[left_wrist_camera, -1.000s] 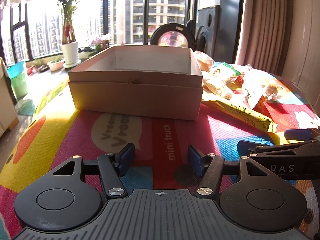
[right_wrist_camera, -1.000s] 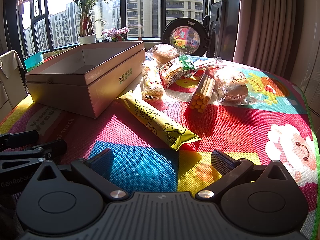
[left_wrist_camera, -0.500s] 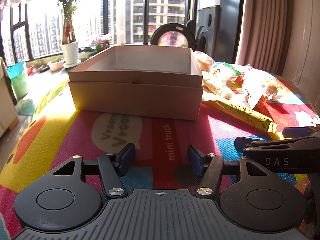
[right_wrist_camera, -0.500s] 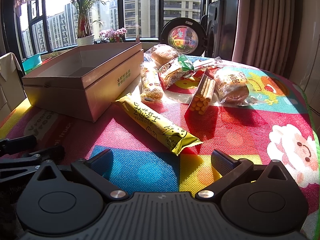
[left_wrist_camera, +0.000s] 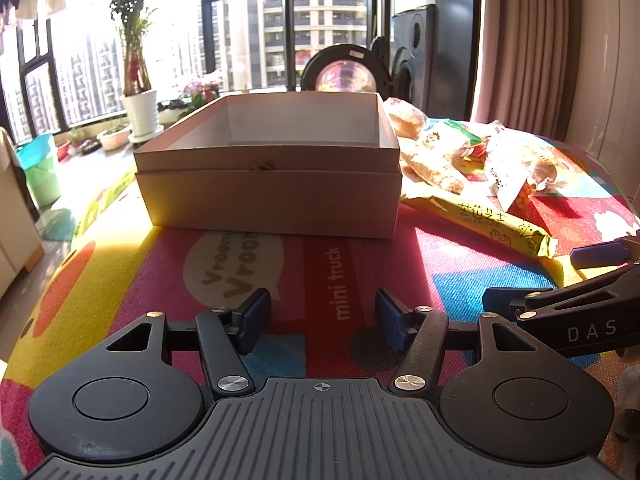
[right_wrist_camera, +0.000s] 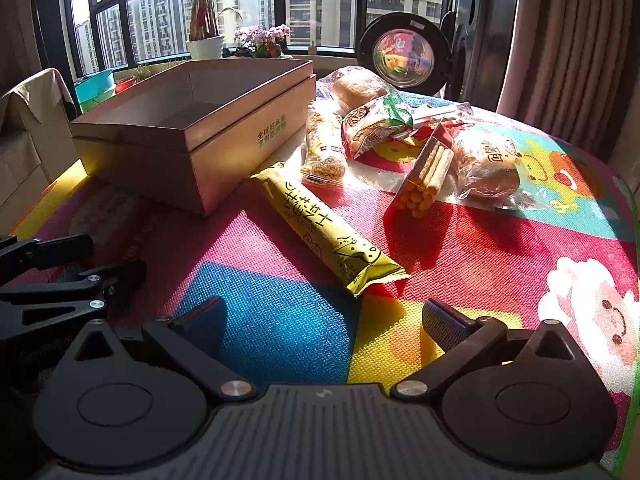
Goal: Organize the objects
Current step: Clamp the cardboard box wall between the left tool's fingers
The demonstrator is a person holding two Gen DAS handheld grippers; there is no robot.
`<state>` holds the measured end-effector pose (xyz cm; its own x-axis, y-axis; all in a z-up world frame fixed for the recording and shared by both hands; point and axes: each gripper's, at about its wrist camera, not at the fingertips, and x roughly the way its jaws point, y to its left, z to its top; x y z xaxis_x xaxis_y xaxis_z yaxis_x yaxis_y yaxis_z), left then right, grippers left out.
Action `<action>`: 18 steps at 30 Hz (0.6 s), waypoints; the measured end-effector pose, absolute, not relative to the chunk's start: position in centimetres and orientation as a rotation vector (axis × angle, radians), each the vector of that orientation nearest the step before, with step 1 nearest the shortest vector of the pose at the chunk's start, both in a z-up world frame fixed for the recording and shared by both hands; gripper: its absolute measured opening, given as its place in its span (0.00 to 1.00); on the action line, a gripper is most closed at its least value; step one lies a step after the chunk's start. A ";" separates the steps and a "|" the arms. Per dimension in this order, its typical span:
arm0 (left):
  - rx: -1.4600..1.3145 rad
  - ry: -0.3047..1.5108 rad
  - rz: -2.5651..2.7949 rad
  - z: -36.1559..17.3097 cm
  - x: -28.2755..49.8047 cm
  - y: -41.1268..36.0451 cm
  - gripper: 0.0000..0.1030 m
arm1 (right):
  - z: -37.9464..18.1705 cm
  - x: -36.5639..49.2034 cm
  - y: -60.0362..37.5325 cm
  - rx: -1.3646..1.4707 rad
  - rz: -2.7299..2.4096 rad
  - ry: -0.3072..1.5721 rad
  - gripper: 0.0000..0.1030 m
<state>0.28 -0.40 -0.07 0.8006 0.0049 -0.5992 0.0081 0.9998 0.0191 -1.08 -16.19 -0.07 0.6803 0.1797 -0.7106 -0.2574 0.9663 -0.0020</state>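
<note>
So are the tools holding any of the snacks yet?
No. The left tool and right tool are both open with nothing between them. The snacks, like the yellow packet, lie on the mat.

Yellow snack packet beside seemingly empty box

The colourful mat is showing "mini truck" in white on a red band and a partly cut-off "Vroom Vroom" in a pale speech bubble. The right gripper, reaching in from the side of the left wrist view, is bearing the letters "DAS". The box is carrying green Chinese characters on its side and the yellow snack packet is carrying dark ones, both too small to read surely.
</note>
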 end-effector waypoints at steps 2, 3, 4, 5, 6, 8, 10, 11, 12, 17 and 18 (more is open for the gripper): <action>0.022 0.657 -0.017 0.2 0.5 -0.2 0.62 | 0.0 -0.8 -16.1 -0.101 0.242 0.796 1.00; 0.019 0.666 -0.030 0.4 0.7 0.1 0.62 | 0.0 -0.8 -16.1 -0.100 0.248 0.795 1.00; 0.014 0.670 -0.039 0.6 0.7 0.4 0.62 | 0.0 -0.8 -16.2 -0.099 0.252 0.792 1.00; 0.010 0.668 -0.048 1.3 0.8 0.9 0.62 | 0.1 -0.9 -16.3 -0.098 0.258 0.790 1.00; 0.015 0.658 -0.050 1.9 1.0 1.3 0.62 | 0.1 -0.9 -16.3 -0.100 0.265 0.792 1.00; 0.040 0.624 -0.054 3.7 1.2 2.5 0.62 | 0.3 -0.8 -16.4 -0.108 0.286 0.802 1.00; 0.053 0.586 -0.037 6.0 2.1 4.1 0.62 | 0.8 -1.0 -16.5 -0.108 0.290 0.788 1.00; 0.052 0.562 -0.021 7.3 2.9 5.1 0.62 | 1.2 -1.4 -16.5 -0.114 0.285 0.758 1.00; 0.055 0.536 0.000 8.3 3.7 6.1 0.62 | 1.7 -1.7 -16.5 -0.126 0.280 0.726 1.00; 0.055 0.550 0.032 9.8 10.8 10.4 0.61 | 4.8 -3.0 -16.5 -0.177 0.276 0.528 1.00; 0.057 0.600 0.030 9.3 12.6 11.0 0.61 | 5.1 -3.2 -16.5 -0.187 0.258 0.484 1.00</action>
